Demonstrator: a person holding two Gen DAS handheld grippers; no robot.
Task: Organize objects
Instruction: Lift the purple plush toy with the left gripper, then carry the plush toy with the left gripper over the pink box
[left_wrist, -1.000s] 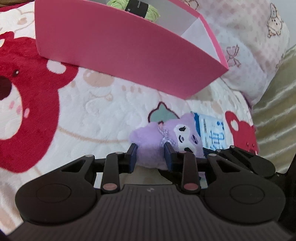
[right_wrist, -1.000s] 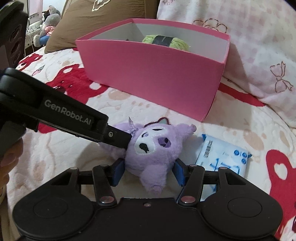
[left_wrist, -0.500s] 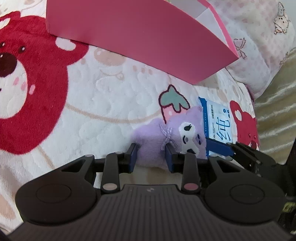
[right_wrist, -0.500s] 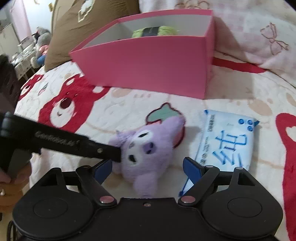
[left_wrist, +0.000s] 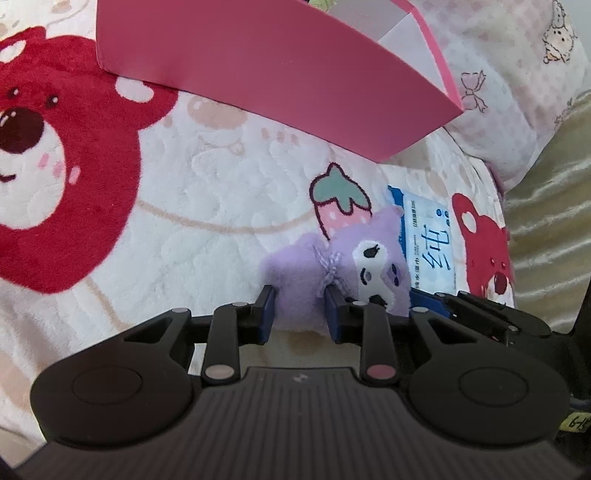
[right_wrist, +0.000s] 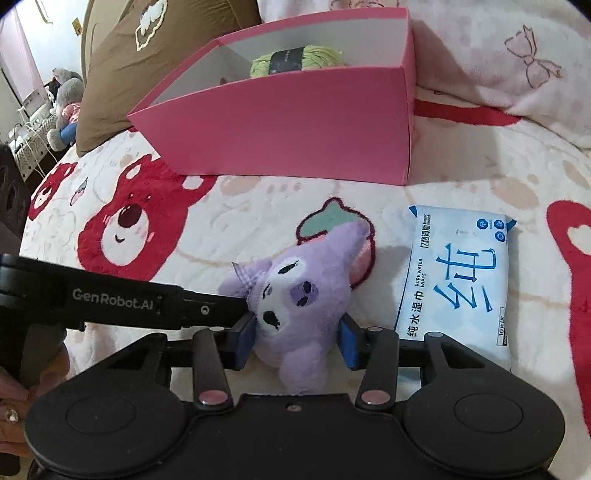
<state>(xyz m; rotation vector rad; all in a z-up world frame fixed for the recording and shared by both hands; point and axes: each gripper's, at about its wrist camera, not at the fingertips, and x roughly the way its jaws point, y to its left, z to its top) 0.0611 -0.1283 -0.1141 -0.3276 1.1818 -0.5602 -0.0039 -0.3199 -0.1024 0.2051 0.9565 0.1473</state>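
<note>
Plush toy (left_wrist: 332, 266) is on the blanket (left_wrist: 221, 203), near side of the pink box (left_wrist: 258, 74), not in it yet.

Left gripper (left_wrist: 299, 310): clamped on the toy's purple edge next to the checked bow, same pinch as half a second ago.

Right gripper (right_wrist: 295, 332): jaws apart, bracketing the toy's head. The left pad touches the fur and the right pad is just beside it. I see no squeeze in the fur, so I don't call it a grip.

Change: half a second ago the right jaws were spread wide, with the right finger over by the wipes pack (right_wrist: 458, 280). Now they've narrowed onto the head and are clear of the pack. My read is a handover or two-point hold being set up before the lift to the box. Next it needs the right jaws to close fully, or the left to carry alone.

View differences:
- Right wrist view looks into the box (right_wrist: 295, 129): green yarn (right_wrist: 295, 61) is at the far end, with free floor beside it. It also shows the left gripper (right_wrist: 240, 306) coming in from the left and meeting the toy at the bow, and a brown pillow (right_wrist: 122, 74) beyond the box.
- Left wrist view sees only the box's outer wall and a sliver of the inside. It does show the actual pinch, plus the right gripper (left_wrist: 461, 306) low at right, overlapping the near end of the pack (left_wrist: 428, 240).

Risk: the toy is soft, so a pinch on the edge alone may let it swing or slip during the lift.
</note>
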